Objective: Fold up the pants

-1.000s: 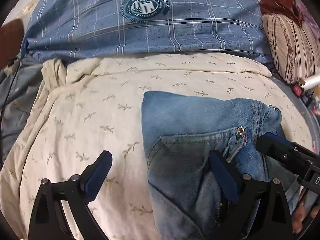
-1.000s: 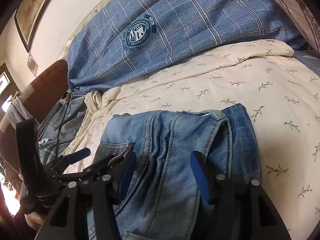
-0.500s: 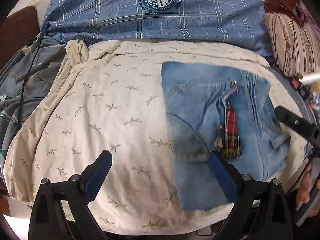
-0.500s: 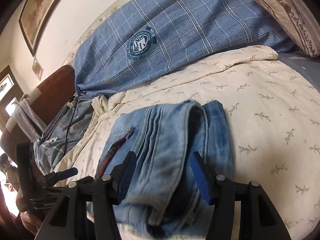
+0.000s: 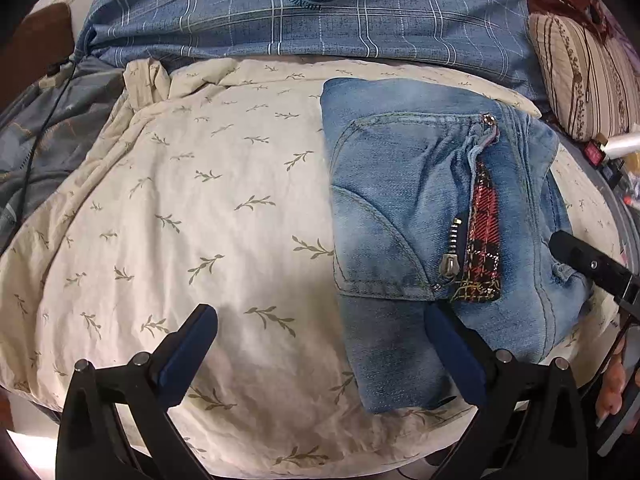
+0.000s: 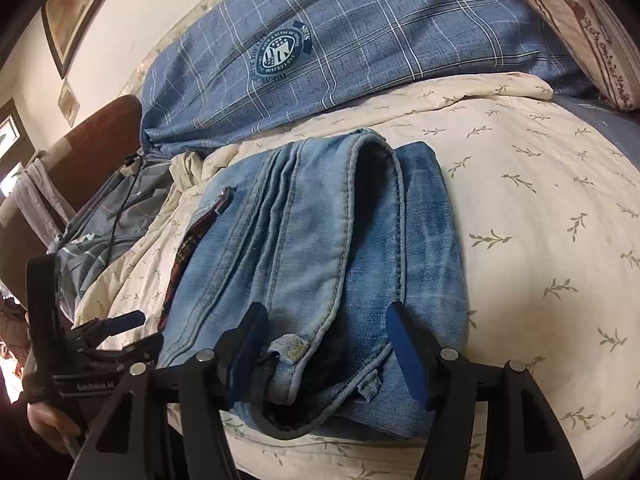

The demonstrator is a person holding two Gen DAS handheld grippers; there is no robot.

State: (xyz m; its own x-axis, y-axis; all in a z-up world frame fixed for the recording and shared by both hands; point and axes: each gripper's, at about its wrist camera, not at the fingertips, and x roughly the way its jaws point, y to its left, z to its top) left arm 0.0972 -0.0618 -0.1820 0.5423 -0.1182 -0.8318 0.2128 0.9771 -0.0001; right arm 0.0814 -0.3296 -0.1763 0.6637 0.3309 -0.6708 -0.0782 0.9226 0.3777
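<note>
The blue jeans [image 5: 404, 184] lie folded into a compact bundle on the cream leaf-print cover [image 5: 200, 216], with an open zip and red plaid lining showing. My left gripper [image 5: 320, 344] is open and empty, hovering near the bundle's front left corner. In the right wrist view the jeans [image 6: 328, 248] show their waistband edge and stacked folds. My right gripper [image 6: 326, 344] is open, its fingers on either side of the bundle's near end without closing on it. The left gripper also shows in the right wrist view [image 6: 116, 320].
A blue plaid pillow [image 5: 312, 12] with a round badge lies behind the cover. A striped cushion [image 5: 588, 64] sits at the far right. Grey fabric with a black cable [image 5: 36, 128] lies at the left. A brown headboard [image 6: 96, 140] stands at the left.
Both grippers have drawn back from the jeans, so more of the bundle and cover shows. The folded jeans lie still on the cover.
</note>
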